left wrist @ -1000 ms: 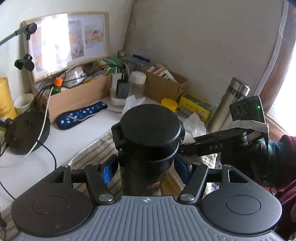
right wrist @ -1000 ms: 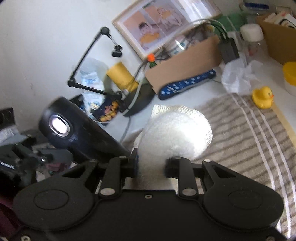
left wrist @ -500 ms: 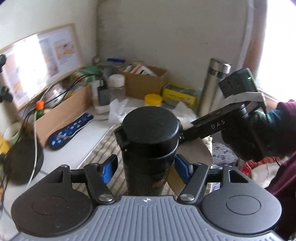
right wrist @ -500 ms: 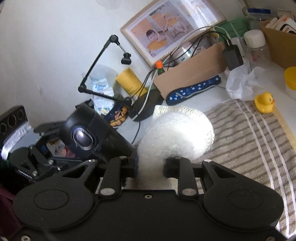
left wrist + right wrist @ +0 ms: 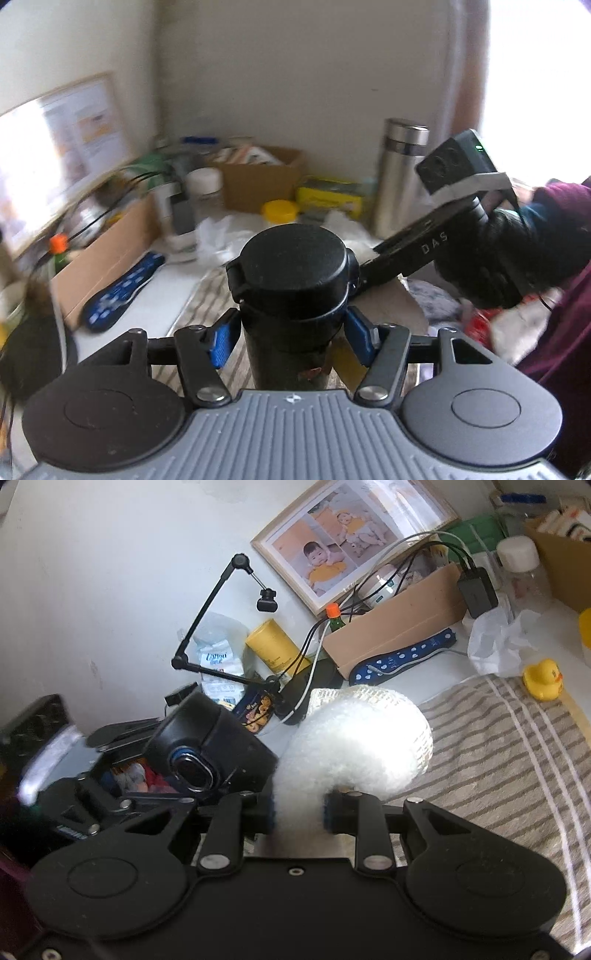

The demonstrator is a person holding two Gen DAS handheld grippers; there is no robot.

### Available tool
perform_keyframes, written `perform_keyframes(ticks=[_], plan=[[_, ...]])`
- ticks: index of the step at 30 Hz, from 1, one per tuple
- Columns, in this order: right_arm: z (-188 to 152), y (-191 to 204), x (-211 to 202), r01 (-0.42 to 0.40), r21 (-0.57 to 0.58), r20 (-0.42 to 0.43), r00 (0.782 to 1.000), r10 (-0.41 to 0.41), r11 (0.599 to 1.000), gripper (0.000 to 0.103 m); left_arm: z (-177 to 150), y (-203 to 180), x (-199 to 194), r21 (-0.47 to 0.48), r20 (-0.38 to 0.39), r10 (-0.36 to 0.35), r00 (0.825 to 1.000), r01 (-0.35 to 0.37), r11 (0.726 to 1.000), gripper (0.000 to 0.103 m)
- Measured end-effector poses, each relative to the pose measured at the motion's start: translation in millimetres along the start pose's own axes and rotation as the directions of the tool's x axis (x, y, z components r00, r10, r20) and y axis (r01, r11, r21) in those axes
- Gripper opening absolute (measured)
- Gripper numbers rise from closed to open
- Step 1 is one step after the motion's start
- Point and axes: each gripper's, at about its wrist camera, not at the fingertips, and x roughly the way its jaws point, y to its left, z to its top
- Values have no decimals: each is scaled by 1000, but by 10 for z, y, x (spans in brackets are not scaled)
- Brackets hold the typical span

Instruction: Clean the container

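Note:
My left gripper (image 5: 291,338) is shut on a black lidded container (image 5: 291,288), a tall flask held upright above the striped cloth (image 5: 207,306). The container also shows in the right wrist view (image 5: 207,749), tilted, low at the left. My right gripper (image 5: 299,810) is shut on a white fluffy sponge (image 5: 354,746), which sits just right of the container. In the left wrist view the right gripper's body (image 5: 424,247) reaches in from the right, behind the lid.
A striped towel (image 5: 498,757) covers the table. A yellow rubber duck (image 5: 543,679), crumpled white plastic (image 5: 498,642), cardboard boxes (image 5: 399,627), a blue power strip (image 5: 402,661), a steel thermos (image 5: 399,173), a yellow jar (image 5: 279,212) and a framed photo (image 5: 351,542) crowd the back.
The left gripper has swung right with the container, so the view turned toward the corner. The container moved nearer the sponge in the right wrist view. Both grips are unchanged.

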Motion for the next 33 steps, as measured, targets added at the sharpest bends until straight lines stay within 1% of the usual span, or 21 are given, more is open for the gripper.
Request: perform_keyframes(ticks=[2,3,5,6,8,10,13,17,20,25,26,29,33], plan=[[-8,23,5,2,-13,-7,1000,-2,1000,24,54,82,6,48,-34,-53,998,55,997,60],[-10,27,6,2,-15,-9,1000,-2,1000,24,75,80,10,63,-49,-61,997,64,996,60],[-10,23,2,4,-14,-3,1000,-5,1000,24,77,7,29,59,-60,-40,997,44,997,61],[-11,21,-2,6,-13,1,1000,-6,1000,24,74,-31,34,49,-63,-25,998,28,998,63],[-11,17,-12,5,-6,13,1000,-5,1000,24,47,-117,21,-7,-57,30,998,-31,999,67],[-13,23,-17,2,-3,22,1000,-2,1000,24,-5,-209,12,-80,-46,101,994,-105,991,69],[1,41,-27,-10,-6,24,1000,10,1000,24,-36,-360,5,-153,-29,201,979,-203,967,69],[34,68,-48,-32,-11,22,999,32,999,24,-43,-471,36,-184,-23,291,957,-290,939,69],[58,88,-63,-48,-14,20,999,48,999,24,-86,-385,-21,-206,-6,281,960,-277,939,68],[99,122,-88,-75,-20,17,997,75,997,24,-212,-240,-113,-197,47,226,973,-213,957,68],[137,124,-128,-98,-11,29,995,98,995,24,-238,-212,-128,-198,57,217,975,-202,959,68],[279,158,-249,-188,11,71,980,187,982,24,-278,-151,-156,-219,70,206,976,-186,958,68],[464,219,-332,-308,37,134,944,301,951,24,-280,-173,-144,-205,76,198,977,-179,962,68]])
